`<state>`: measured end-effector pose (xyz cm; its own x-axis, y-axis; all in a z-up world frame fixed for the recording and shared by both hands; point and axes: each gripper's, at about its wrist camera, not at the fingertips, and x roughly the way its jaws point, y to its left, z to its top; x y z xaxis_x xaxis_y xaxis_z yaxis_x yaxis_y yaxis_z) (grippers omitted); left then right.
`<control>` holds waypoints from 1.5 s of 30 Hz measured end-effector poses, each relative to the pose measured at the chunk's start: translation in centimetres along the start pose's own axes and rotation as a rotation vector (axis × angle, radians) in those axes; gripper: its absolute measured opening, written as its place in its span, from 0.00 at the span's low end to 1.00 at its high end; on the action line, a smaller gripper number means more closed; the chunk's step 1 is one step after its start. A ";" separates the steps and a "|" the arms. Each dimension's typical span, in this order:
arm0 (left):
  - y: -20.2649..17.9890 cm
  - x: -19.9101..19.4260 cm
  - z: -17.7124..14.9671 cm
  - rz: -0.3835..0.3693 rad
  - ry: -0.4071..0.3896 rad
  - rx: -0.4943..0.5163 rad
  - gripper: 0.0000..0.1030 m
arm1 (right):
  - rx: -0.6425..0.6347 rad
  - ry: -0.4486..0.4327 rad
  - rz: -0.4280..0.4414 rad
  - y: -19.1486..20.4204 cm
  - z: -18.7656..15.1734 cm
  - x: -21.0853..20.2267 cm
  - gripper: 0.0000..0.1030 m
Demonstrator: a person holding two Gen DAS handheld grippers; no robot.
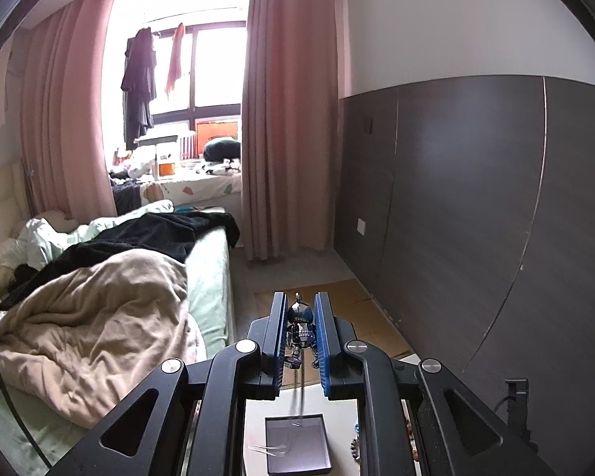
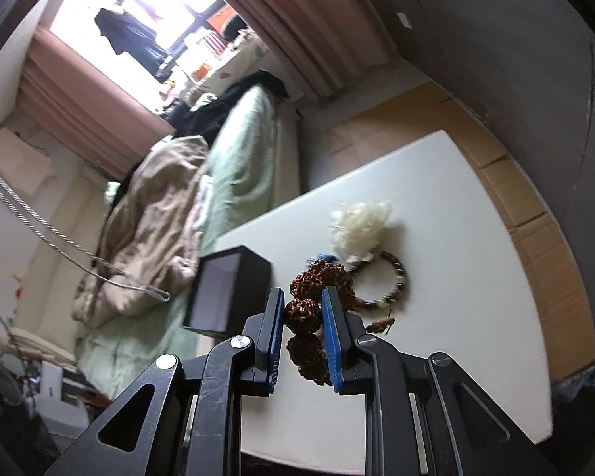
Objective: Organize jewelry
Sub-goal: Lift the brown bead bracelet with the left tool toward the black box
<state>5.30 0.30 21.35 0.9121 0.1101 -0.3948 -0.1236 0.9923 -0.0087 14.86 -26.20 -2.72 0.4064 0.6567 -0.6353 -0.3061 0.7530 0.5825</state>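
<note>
My left gripper (image 1: 300, 317) is shut on a blue bear pendant (image 1: 300, 323), held high above the table. Its silver chain (image 1: 299, 392) hangs down toward an open black jewelry box (image 1: 297, 446) with a grey lining. In the right wrist view the chain (image 2: 71, 244) dangles at the left, its end beside the box (image 2: 228, 293). My right gripper (image 2: 302, 313) is shut on a bracelet of large brown knobbly beads (image 2: 302, 315) just above the white table (image 2: 456, 297).
A dark bead bracelet (image 2: 380, 279) and a cream fluffy hair tie (image 2: 361, 228) lie on the table right of the box. A bed with a tan quilt (image 1: 99, 317) stands left of the table. Cardboard (image 2: 535, 206) covers the floor by the grey wall.
</note>
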 end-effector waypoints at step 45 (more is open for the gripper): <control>2.3 4.3 -4.2 -0.001 0.103 -0.062 0.14 | -0.034 -0.015 0.122 2.8 -0.6 0.4 0.20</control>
<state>7.32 2.79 15.74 0.8680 0.0991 -0.4866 -0.1491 0.9867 -0.0649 13.66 -23.82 -1.70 0.3773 0.7430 -0.5527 -0.3830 0.6686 0.6374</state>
